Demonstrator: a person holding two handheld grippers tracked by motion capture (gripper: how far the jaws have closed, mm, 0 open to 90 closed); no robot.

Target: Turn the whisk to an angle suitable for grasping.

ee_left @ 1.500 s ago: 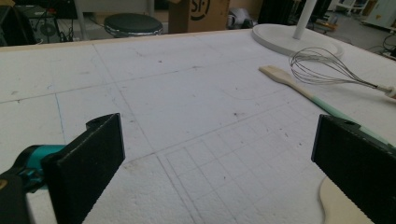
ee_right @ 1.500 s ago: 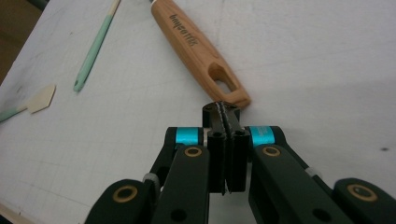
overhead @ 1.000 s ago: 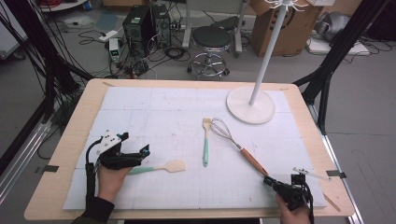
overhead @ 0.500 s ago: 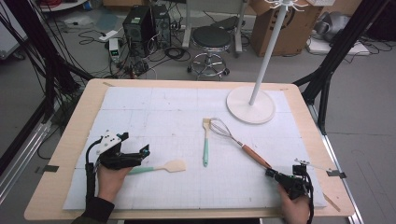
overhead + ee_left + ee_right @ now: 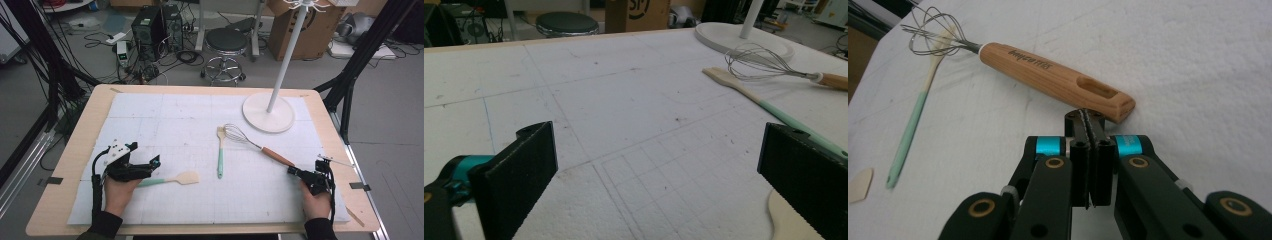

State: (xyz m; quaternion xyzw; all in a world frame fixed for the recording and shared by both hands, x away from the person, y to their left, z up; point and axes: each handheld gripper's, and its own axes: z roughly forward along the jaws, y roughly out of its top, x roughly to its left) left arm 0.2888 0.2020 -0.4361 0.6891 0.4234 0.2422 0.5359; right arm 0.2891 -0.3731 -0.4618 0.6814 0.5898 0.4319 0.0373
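Right gripper (image 5: 1087,120) has its jaws pressed together, nothing between them, tips sitting just short of the butt end of the whisk (image 5: 1048,75). From the high view the whisk (image 5: 260,147) lies flat on the white mat (image 5: 165,120), wire head toward the lamp-like stand base (image 5: 268,112), wooden handle pointing at my right hand. My read on handling: light, handle stiff and rounded so it may roll under a poor pinch; wire loops springy and likely to deform or slip, so I'd avoid them. Best hold looks like mid-handle, ahead of the hanging slot, jaws across the width. I need to spread the jaws first; as they stand they can only nudge it. Left gripper (image 5: 659,165) stands wide apart, empty, over the mat beside the short spatula (image 5: 172,179). Long mint-handled spatula (image 5: 220,150) lies touching or very near the wire head, so a sloppy lift could drag it.
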